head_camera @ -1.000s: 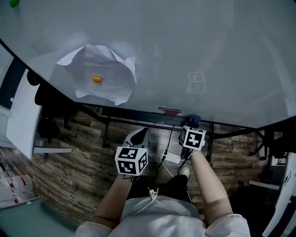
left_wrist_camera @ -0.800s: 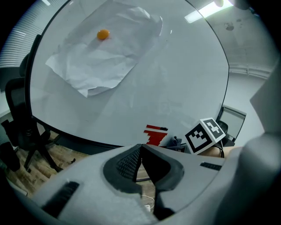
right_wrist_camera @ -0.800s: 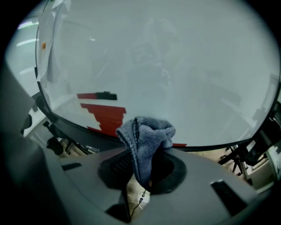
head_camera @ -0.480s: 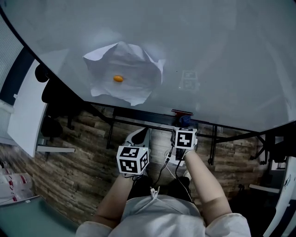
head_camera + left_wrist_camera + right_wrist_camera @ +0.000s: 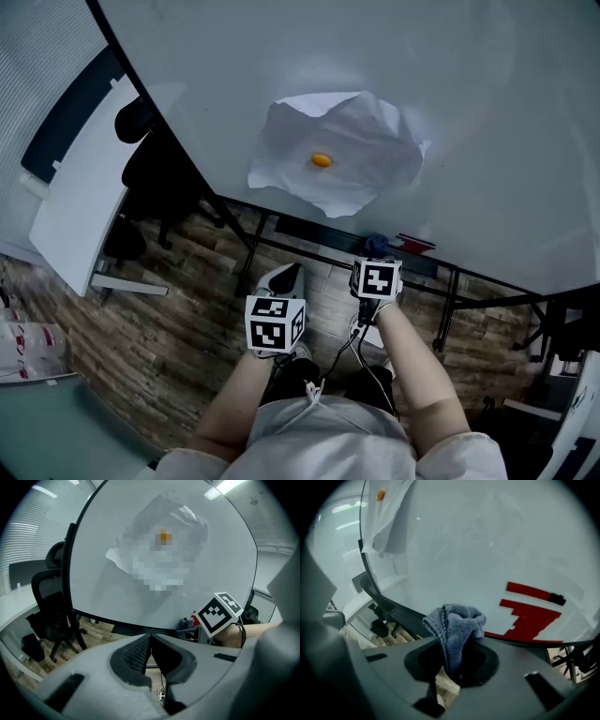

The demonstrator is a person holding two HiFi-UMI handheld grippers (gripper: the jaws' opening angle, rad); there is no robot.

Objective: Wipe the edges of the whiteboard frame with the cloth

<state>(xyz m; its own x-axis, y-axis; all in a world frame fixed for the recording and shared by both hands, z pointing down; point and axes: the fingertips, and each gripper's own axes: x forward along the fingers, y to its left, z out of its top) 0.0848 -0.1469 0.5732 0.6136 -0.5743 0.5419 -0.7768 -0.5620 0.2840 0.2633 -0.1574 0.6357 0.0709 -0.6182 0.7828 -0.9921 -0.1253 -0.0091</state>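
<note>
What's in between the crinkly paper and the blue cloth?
Just bare whiteboard, as the head view shows. The paper hangs higher up; the cloth sits lower, in the right hand-held gripper.

Paper (image 5: pixel 337 155) on whiteboard (image 5: pixel 487 94); chair (image 5: pixel 155 178) left; cloth (image 5: pixel 377 246) at lower edge

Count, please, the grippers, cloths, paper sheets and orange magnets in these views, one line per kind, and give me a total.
grippers: 2 (left gripper, right gripper)
cloth: 1
paper sheet: 1
orange magnet: 1
Total: 5
</note>
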